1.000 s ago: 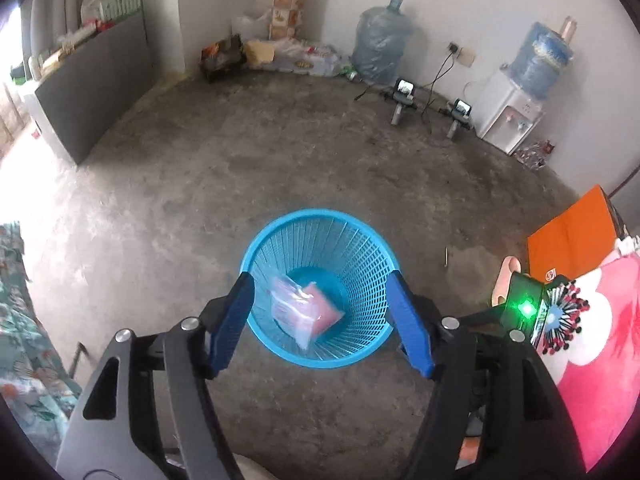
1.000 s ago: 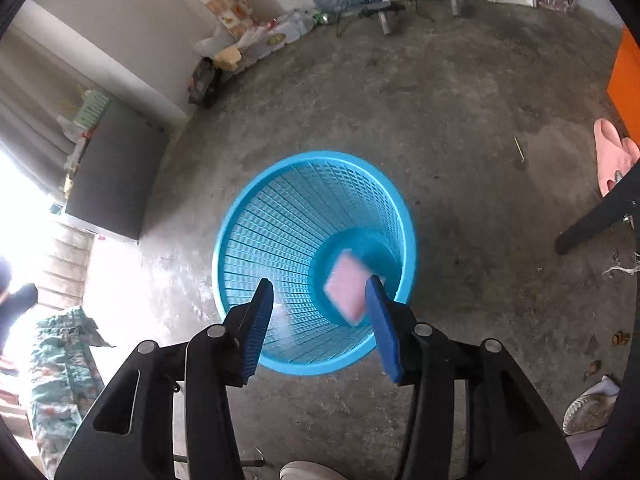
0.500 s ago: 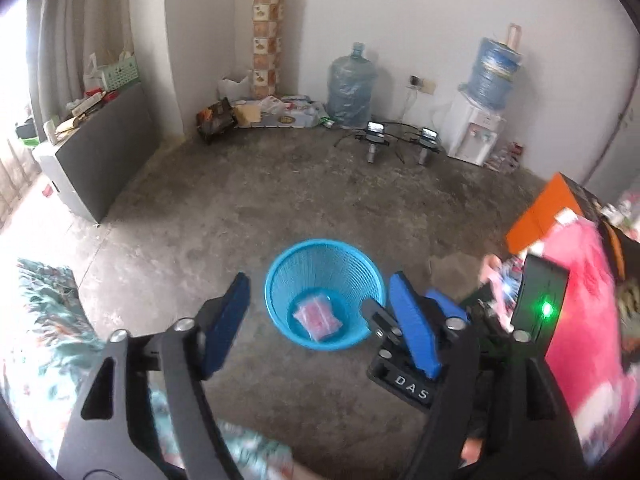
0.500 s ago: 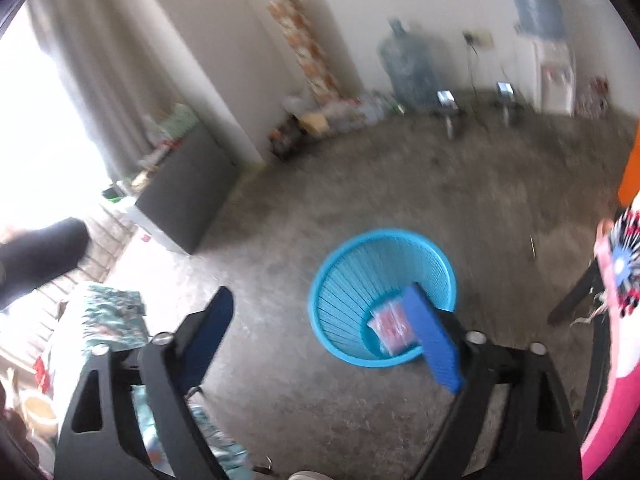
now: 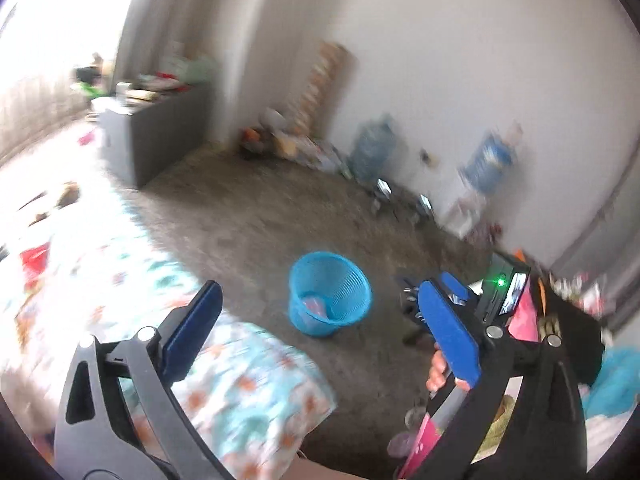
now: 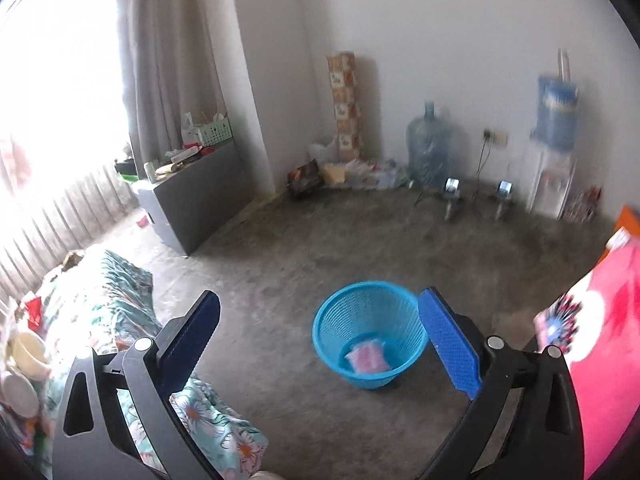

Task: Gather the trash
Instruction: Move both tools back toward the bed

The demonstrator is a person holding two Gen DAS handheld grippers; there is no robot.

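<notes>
A blue mesh waste basket (image 6: 370, 330) stands on the concrete floor; it also shows in the left wrist view (image 5: 330, 292). A pink packet (image 6: 368, 358) lies at its bottom, also seen in the left wrist view (image 5: 314, 306). My left gripper (image 5: 320, 328) is open and empty, high above and behind the basket. My right gripper (image 6: 320, 340) is open and empty, also raised well back from the basket. The other gripper's blue finger and body (image 5: 452, 292) show in the left wrist view, right of the basket.
A floral blanket (image 6: 120, 312) covers a bed at the left. A pink flowered cloth (image 6: 612, 320) lies at the right. A grey cabinet (image 6: 196, 196), water bottles (image 6: 428, 152), a dispenser (image 6: 554, 168) and clutter line the far wall.
Both grippers have pulled up and back from the basket, which now looks small and far. Both have opened wider. The pink packet has settled at the basket's bottom.
</notes>
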